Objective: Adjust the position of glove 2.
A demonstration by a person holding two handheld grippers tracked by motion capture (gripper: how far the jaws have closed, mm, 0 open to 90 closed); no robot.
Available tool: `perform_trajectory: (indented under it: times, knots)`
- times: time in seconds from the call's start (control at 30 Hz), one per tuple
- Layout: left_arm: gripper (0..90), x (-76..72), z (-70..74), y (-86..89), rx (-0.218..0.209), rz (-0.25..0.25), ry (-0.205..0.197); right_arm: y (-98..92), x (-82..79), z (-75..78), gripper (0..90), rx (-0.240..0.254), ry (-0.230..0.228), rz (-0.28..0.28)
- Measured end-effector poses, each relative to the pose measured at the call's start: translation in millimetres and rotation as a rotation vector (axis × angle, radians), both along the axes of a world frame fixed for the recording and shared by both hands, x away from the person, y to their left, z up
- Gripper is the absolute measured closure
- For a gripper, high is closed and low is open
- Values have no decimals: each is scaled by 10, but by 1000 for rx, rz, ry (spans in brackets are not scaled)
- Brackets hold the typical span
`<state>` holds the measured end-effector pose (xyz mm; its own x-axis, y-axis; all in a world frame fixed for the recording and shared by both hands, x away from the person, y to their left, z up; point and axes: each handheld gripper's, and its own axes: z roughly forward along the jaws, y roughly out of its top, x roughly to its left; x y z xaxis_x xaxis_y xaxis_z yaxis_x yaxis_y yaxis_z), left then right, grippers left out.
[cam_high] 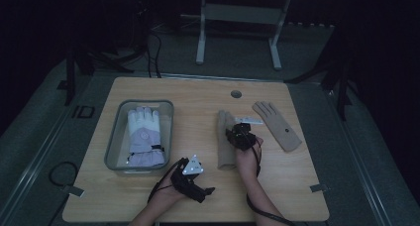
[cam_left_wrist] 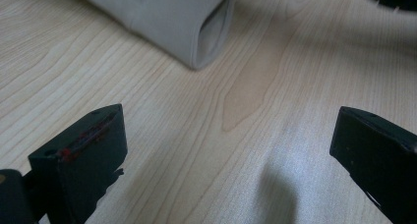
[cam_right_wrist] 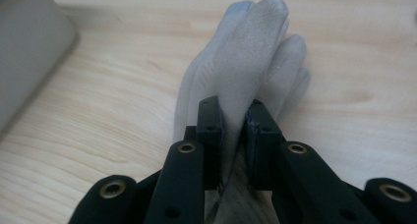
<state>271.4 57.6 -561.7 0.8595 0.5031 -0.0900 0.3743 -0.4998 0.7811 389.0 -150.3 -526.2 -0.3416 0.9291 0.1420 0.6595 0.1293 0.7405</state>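
Apparently the pickup step was in hand; the right gripper (cam_right_wrist: 235, 130) pinched a fold of the beige glove (cam_high: 226, 139) mid-table; the left gripper (cam_left_wrist: 226, 150) stood wide open, empty; next probably called for lifting toward the bin (cam_high: 115, 137).

A pale wooden counter (cam_high: 198, 102) with a small round hole near its far edge carries a clear plastic bin (cam_high: 115, 141) at left, a tan glove (cam_high: 226, 146) mid-counter, and another tan glove (cam_high: 277, 125) lying flat at right.
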Motion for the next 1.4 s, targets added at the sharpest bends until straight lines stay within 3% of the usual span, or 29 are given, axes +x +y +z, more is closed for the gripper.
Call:
perform_trajectory:
  times: [0.03,0.13,0.17,0.2,0.23,0.27,0.3,0.37,0.6,0.77,0.93,1.03,1.4]
  knots:
    - [8,1,0,1,0,-1,0,20,14,-101,790,-10,22,4]
    - [8,2,-2,1,0,-1,1,54,13,-187,754,-37,31,14]
    - [8,2,-3,1,-1,-1,1,74,6,-248,685,-54,28,38]
    - [7,2,-3,1,-1,-1,1,74,6,-248,685,-54,28,38]
    - [7,2,-4,-1,-2,0,3,90,-4,-277,608,-77,13,64]
    - [8,2,-4,-1,-2,0,3,90,-4,-277,608,-77,13,64]
    - [7,2,-6,-2,1,-2,4,110,-20,-288,536,-104,-2,89]
    - [7,3,-5,-2,1,-1,6,128,-35,-275,500,-126,-4,103]
    - [7,1,-7,-4,1,0,7,29,-34,-145,484,-131,-23,162]
    - [7,2,-6,-6,2,1,6,-247,6,56,494,-122,-49,223]
    - [8,3,-7,-9,4,2,6,-480,33,188,501,-115,-79,239]
    - [7,5,-9,-7,6,2,8,-718,82,272,522,-137,-94,222]
    - [8,0,-12,-13,5,1,7,-1331,239,243,535,-182,-76,180]
